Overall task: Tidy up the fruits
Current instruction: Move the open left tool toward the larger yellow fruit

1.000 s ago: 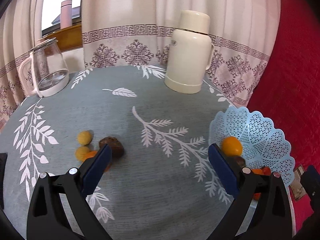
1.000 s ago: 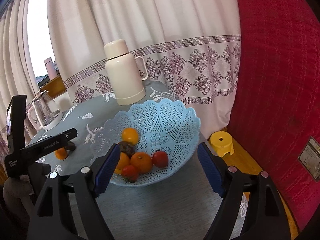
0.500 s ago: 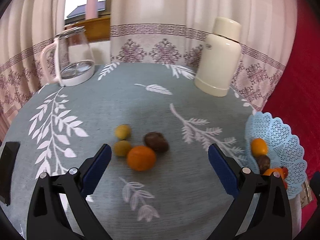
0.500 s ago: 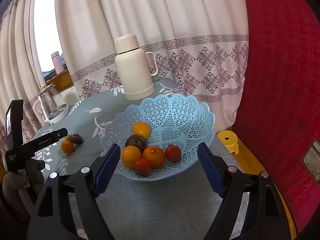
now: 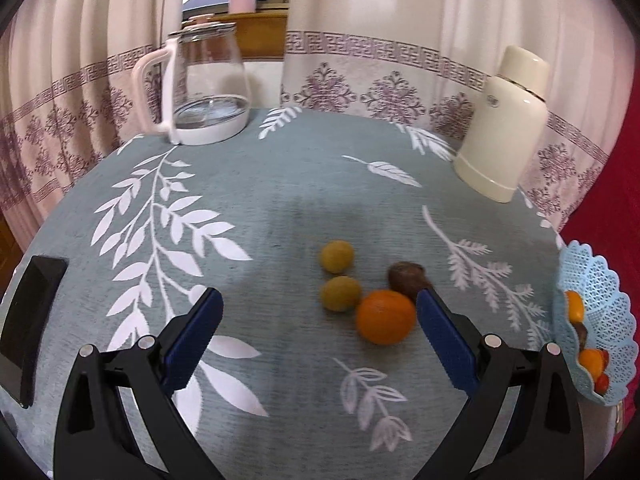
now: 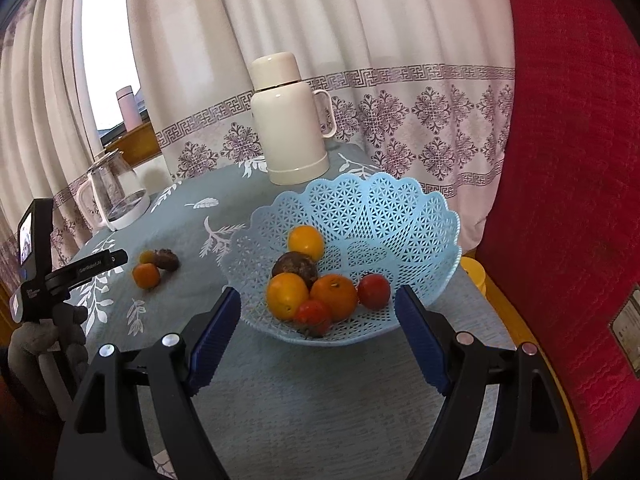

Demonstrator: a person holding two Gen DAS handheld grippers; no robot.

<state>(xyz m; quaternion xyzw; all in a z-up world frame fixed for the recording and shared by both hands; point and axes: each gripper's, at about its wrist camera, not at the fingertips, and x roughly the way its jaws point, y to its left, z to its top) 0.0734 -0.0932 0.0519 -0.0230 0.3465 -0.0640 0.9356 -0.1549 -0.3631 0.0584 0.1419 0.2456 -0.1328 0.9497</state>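
Loose fruit lies on the grey leaf-patterned tablecloth (image 5: 280,184): an orange (image 5: 385,316), a brown fruit (image 5: 406,276) and two yellow-green fruits (image 5: 337,256) (image 5: 340,293). My left gripper (image 5: 318,316) is open and empty, just short of them; the orange sits by its right finger. A light blue lattice basket (image 6: 384,208) holds several fruits: oranges (image 6: 287,294), a brown one (image 6: 296,265) and red ones (image 6: 374,290). My right gripper (image 6: 318,320) is open and empty in front of the basket. The basket also shows at the right edge of the left wrist view (image 5: 600,320).
A cream thermos (image 6: 290,120) stands behind the basket. A glass kettle (image 5: 204,88) stands at the far left of the table. A red sofa (image 6: 568,160) is on the right, curtains (image 6: 200,40) behind. A black phone (image 5: 28,316) lies at the table's left edge.
My left gripper has swung left toward the loose fruit, so the fruit now sits between its fingers and the basket has slid to the right edge. My right gripper has moved closer to the basket.
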